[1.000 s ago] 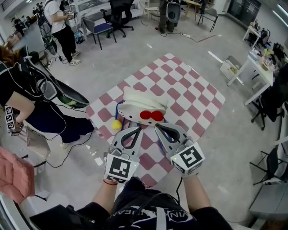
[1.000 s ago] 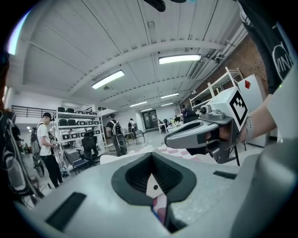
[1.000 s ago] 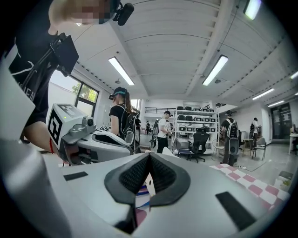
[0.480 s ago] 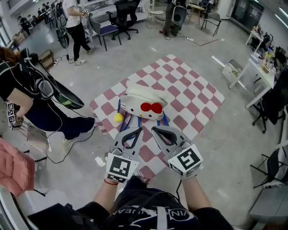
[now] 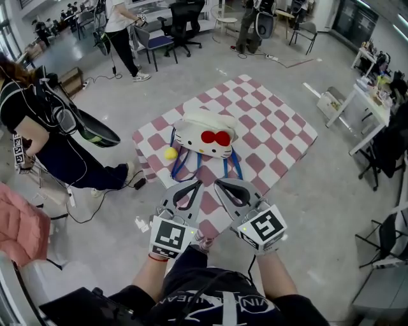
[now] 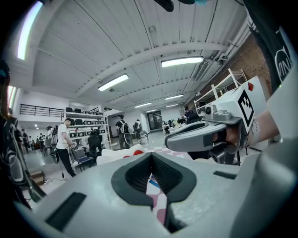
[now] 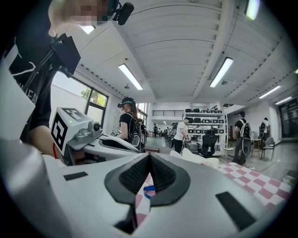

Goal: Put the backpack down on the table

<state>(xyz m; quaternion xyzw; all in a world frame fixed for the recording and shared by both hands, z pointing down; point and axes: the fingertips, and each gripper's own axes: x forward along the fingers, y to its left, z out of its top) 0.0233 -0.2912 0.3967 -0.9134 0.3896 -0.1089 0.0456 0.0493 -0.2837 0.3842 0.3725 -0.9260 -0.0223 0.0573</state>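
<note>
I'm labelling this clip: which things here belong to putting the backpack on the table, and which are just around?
Job: backpack, checkered table, left gripper, right gripper, both shut and empty.
Just around: office chair, white desk, person at left.

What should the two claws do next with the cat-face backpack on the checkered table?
Probably just pull away and rest. The backpack already lies on the checkered table, and the left claw and right claw are both shut and hold nothing, so nothing seems left to place.
</note>
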